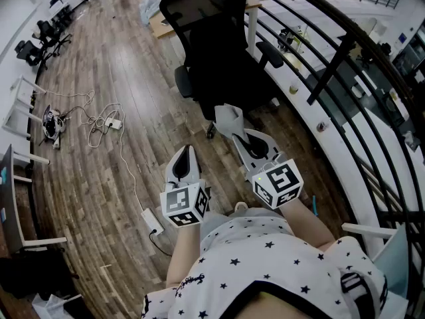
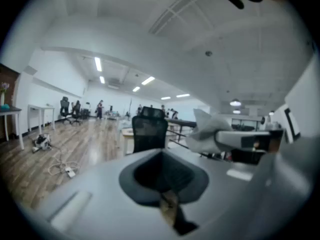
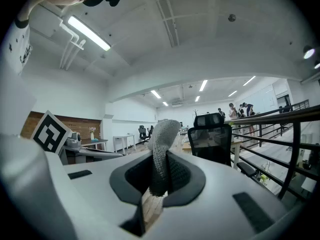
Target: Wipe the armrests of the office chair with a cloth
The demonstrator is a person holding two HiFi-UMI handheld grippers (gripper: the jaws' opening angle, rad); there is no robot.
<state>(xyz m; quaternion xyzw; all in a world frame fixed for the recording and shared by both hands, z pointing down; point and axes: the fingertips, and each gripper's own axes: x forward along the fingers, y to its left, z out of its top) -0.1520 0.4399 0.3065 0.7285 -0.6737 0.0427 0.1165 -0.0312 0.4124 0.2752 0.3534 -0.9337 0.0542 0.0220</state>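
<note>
— What's the floor (image 1: pixel 106 58) carrying?
— I see bare wood planks. The office chair (image 1: pixel 212 52) stands on them. Off to its left lies a tangle of white cable (image 1: pixel 106 121), and nearer me a white power strip (image 1: pixel 152 221).

The cloth (image 3: pixel 160 146) is grey waffle-knit fabric, rough. The office chair (image 1: pixel 211 58) has a black mesh back, matt. The floor (image 1: pixel 106 58) is faintly glossy wood plank.

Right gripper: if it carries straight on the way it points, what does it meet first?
Probably the office chair: the right gripper, shut on the cloth, points toward it, though depth is unclear.
</note>
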